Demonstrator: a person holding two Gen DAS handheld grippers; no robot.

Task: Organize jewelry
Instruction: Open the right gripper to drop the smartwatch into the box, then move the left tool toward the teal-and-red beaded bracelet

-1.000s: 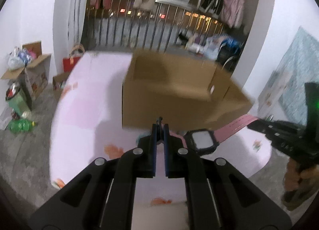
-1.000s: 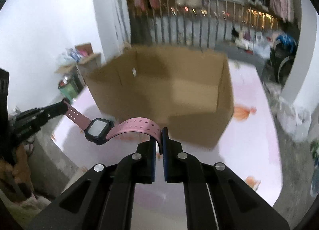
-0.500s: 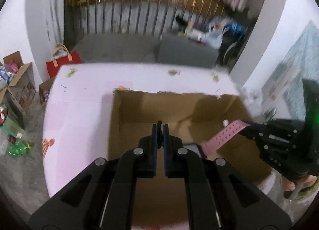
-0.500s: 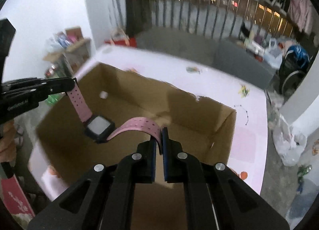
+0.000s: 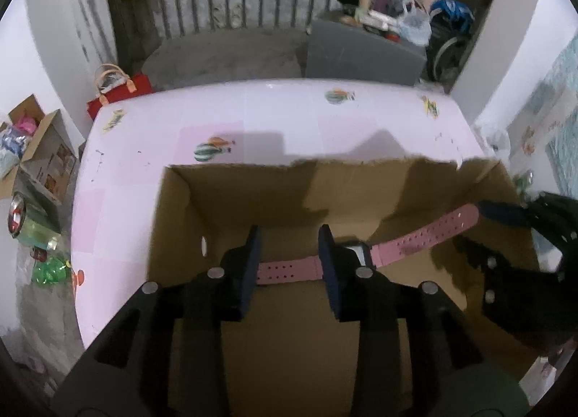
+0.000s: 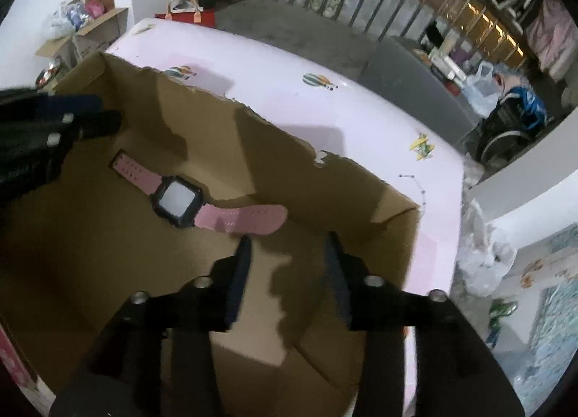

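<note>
Pink cloth with little balloon prints covers the table point(image 5: 253, 117) under us, and behind it we can see railings, hanging clothes and heaps of bags and boxes along the walls — a cluttered room, dim at the back. Right below us sits the open cardboard box point(image 6: 346, 200), its far rim torn and ragged, and inside it is the pink-strapped watch point(image 6: 178, 202) with its square black case and pale face turned up. Our left gripper point(image 5: 289, 236) has its jaws opening, blue pads parted, and one strap end of the watch runs across the gap between them without either pad pressing on it, as far as we can tell. Our right gripper point(image 6: 287, 247) is opening too, jaws well apart with nothing between them, the other strap end lying just beyond its tips. From the right wrist view the watch looks to be down on the box floor, stretched out nearly flat, though we cannot be sure it has fully settled. So we judge this piece as good as delivered — what remains is to draw both grippers clear of the box and see whether more jewelry waits; none shows on the table from here
</note>
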